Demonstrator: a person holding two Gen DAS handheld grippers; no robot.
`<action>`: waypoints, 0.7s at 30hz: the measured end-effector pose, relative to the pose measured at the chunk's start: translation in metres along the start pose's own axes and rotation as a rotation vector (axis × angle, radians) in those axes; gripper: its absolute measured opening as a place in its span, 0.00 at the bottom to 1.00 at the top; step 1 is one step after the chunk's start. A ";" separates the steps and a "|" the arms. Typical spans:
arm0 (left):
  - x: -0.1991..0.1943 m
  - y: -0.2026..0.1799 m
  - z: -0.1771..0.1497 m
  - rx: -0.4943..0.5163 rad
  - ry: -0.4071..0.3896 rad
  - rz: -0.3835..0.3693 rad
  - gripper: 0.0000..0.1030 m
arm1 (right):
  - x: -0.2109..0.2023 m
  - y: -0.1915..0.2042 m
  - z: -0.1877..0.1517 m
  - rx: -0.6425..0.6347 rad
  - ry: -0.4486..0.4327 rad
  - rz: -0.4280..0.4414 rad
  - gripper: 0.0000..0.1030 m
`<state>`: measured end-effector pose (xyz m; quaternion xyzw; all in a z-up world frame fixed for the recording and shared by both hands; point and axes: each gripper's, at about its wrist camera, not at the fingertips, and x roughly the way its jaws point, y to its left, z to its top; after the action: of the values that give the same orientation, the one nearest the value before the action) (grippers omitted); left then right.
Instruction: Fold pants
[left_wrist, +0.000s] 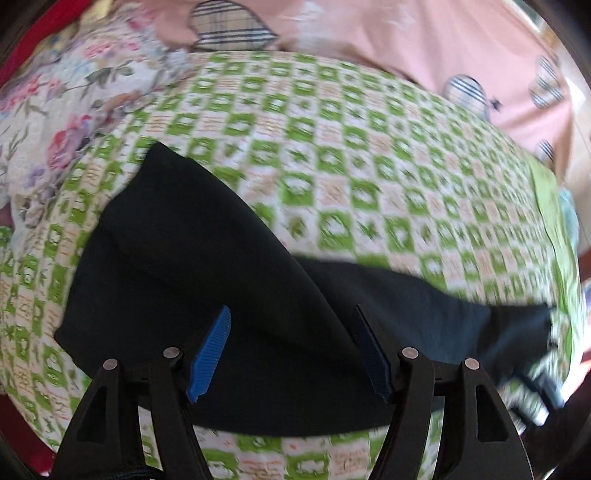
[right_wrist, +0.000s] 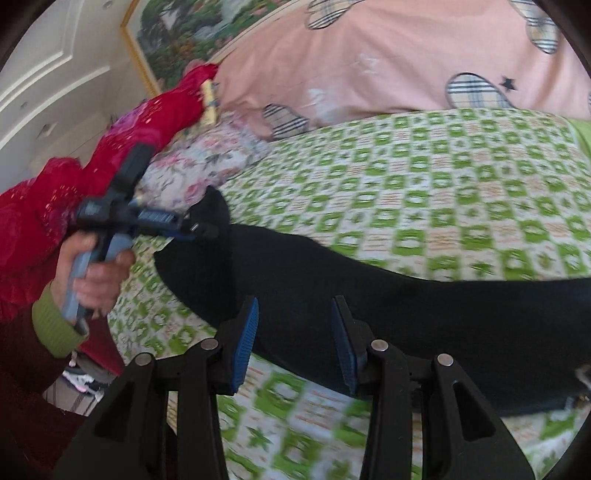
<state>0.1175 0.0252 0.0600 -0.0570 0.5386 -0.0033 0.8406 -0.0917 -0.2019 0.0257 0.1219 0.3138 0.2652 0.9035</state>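
Note:
Black pants (left_wrist: 184, 277) lie folded lengthwise on a green-and-white checked bedspread (left_wrist: 369, 166), one end forming a point toward the upper left. My left gripper (left_wrist: 291, 308) hovers above them, its blue pads wide apart and open, with no cloth pinched. In the right wrist view the pants (right_wrist: 406, 314) stretch across the bedspread (right_wrist: 406, 184) from left to right. My right gripper (right_wrist: 294, 300) stands over their near edge, jaws partly apart and open, and the cloth lies flat below. A hand (right_wrist: 99, 273) holds the left gripper (right_wrist: 188, 225) by the pants' left end.
A pink quilt with plaid patches (right_wrist: 369, 55) is bunched along the bed's far side. A floral cloth (right_wrist: 192, 166) and a red cloth (right_wrist: 147, 122) lie at the left. A framed picture (right_wrist: 173, 33) hangs on the wall behind. The bed's edge runs at the lower left.

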 end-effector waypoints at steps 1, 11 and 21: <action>0.002 0.004 0.009 -0.023 0.008 0.009 0.68 | 0.011 0.011 0.003 -0.026 0.011 0.022 0.41; 0.032 0.023 0.057 -0.097 0.080 0.128 0.70 | 0.108 0.074 0.026 -0.204 0.156 0.125 0.41; 0.057 0.022 0.067 -0.082 0.130 0.158 0.72 | 0.156 0.071 0.029 -0.233 0.238 0.034 0.40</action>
<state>0.2005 0.0496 0.0341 -0.0482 0.5945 0.0815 0.7985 0.0011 -0.0581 -0.0025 -0.0109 0.3836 0.3275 0.8634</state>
